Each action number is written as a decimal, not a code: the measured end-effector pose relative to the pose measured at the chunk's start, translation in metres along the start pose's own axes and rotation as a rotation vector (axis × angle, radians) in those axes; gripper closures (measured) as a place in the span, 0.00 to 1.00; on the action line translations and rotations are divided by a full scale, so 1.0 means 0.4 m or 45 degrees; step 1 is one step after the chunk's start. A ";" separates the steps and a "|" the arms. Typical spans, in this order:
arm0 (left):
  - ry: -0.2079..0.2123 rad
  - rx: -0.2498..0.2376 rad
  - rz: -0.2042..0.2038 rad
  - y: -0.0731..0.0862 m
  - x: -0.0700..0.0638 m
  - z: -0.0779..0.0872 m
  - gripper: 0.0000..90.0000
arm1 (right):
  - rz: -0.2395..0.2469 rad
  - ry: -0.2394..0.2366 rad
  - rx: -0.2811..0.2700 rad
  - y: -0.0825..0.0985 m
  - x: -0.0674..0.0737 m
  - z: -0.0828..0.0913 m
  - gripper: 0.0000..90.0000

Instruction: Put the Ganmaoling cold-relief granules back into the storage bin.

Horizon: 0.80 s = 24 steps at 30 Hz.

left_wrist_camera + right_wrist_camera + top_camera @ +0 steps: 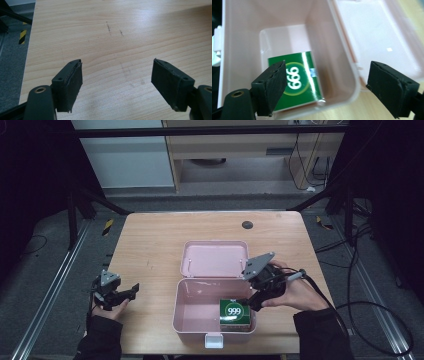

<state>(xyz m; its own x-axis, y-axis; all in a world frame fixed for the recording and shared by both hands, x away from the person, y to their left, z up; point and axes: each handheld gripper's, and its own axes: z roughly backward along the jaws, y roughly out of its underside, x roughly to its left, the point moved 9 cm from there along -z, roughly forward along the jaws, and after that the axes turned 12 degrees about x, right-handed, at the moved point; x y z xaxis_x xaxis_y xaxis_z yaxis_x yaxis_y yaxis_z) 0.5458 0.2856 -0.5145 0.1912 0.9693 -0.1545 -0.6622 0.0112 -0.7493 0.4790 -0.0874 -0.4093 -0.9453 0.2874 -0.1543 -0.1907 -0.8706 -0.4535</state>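
A pink plastic box [176,305] stands open near the table's front edge, its lid [215,260] laid back flat behind it. A green packet marked 999 [235,312] rests in the box's front right corner. My right gripper [250,301] hovers over the box's right wall with nothing held. In the right gripper view its jaws [324,87] stand wide apart, one over the green packet [304,75], the other outside the box wall [329,50]. My left gripper [132,290] rests at the table's left side, open [116,82] above bare wood.
A white latch [214,340] juts from the box's front. A small black round disc [247,225] sits near the table's far edge. The wooden tabletop [150,245] is bordered by grey floor with metal rails and cables on both sides.
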 end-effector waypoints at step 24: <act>-0.006 0.012 -0.009 0.003 -0.002 -0.001 0.35 | -0.659 0.411 -0.451 0.185 -0.130 0.087 0.10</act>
<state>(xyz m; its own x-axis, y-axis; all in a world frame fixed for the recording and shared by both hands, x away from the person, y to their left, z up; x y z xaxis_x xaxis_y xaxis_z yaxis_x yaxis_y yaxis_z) 0.5450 0.2846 -0.5155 0.1920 0.9704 -0.1462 -0.6678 0.0200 -0.7441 0.5048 -0.1808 -0.4042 -0.6204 0.7812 -0.0696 -0.4450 -0.4238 -0.7889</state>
